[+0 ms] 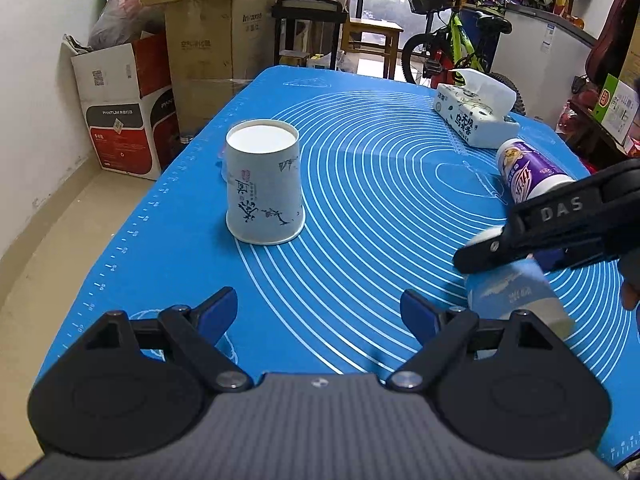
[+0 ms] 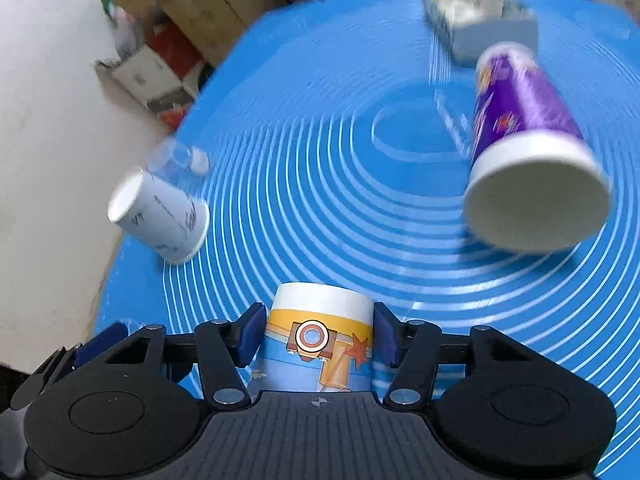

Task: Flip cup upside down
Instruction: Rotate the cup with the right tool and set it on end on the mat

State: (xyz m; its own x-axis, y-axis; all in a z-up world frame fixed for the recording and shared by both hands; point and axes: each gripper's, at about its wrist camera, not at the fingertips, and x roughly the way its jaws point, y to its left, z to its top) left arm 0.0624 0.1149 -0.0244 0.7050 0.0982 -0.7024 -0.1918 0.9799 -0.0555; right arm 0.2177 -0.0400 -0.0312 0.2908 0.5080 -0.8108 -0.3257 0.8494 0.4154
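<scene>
The right gripper (image 2: 317, 338) has the cartoon-printed cup (image 2: 318, 344) clamped between its fingers (image 2: 251, 334), one blue pad pressed to each side of the cup wall, its white closed base pointing away from the camera. In the left wrist view that same cup (image 1: 516, 300) appears blurred and tilted just beyond the left gripper's right fingertip, with the right gripper (image 1: 560, 232) over it.

The left gripper (image 1: 320, 312) hovers above the blue mat (image 1: 360, 184) on the table, fingers (image 1: 218, 312) spread wide with nothing between them. Ahead of its left finger a white ink-print cup (image 1: 262, 184) stands upside down, rim on the mat. Far ahead of the right finger lies a purple cup (image 1: 528, 174) on its side, and behind it a tissue pack (image 1: 474, 114). The right wrist view is smeared, with the purple cup (image 2: 528, 152) ahead to the right of the fingers.
</scene>
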